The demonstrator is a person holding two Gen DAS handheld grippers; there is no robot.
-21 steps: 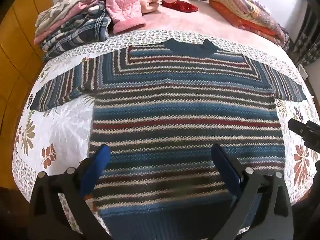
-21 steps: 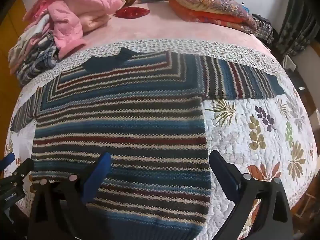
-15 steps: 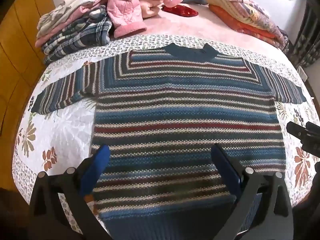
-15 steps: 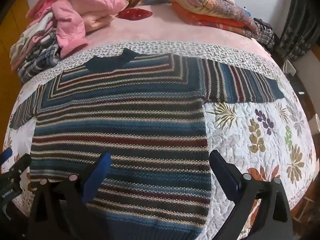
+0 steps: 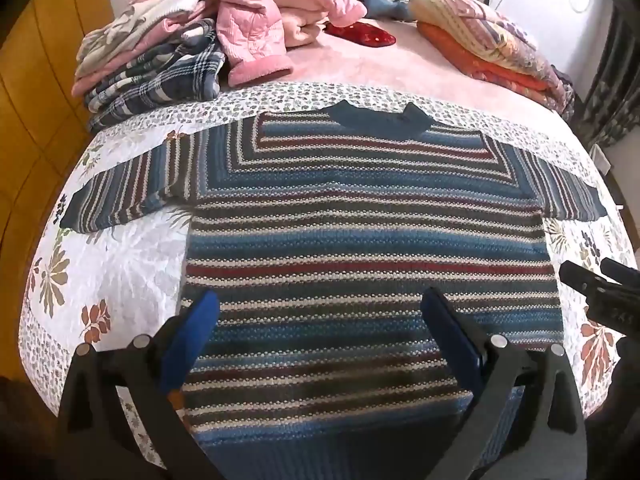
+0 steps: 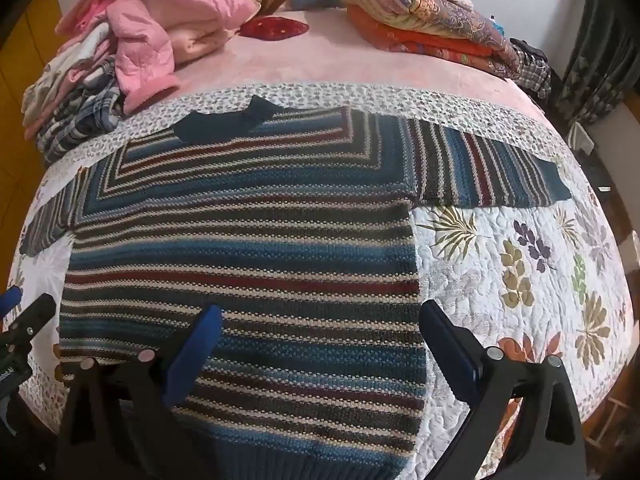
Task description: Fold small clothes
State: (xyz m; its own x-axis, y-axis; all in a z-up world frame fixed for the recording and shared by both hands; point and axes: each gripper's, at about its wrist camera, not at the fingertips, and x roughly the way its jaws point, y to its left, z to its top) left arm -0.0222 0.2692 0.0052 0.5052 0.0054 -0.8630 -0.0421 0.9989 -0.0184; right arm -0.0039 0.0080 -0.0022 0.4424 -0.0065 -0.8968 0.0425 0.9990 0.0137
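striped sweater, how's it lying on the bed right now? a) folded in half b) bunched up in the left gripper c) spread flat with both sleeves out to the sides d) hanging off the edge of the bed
c: the striped sweater lies flat on the floral quilt, sleeves stretched out sideways, and both the left gripper and right gripper hover open over its hem.

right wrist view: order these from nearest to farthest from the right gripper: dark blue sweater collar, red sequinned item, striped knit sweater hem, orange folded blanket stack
1. Striped knit sweater hem, right below the right gripper.
2. Dark blue sweater collar, centre left.
3. Red sequinned item and orange folded blanket stack, far end; too close to call.
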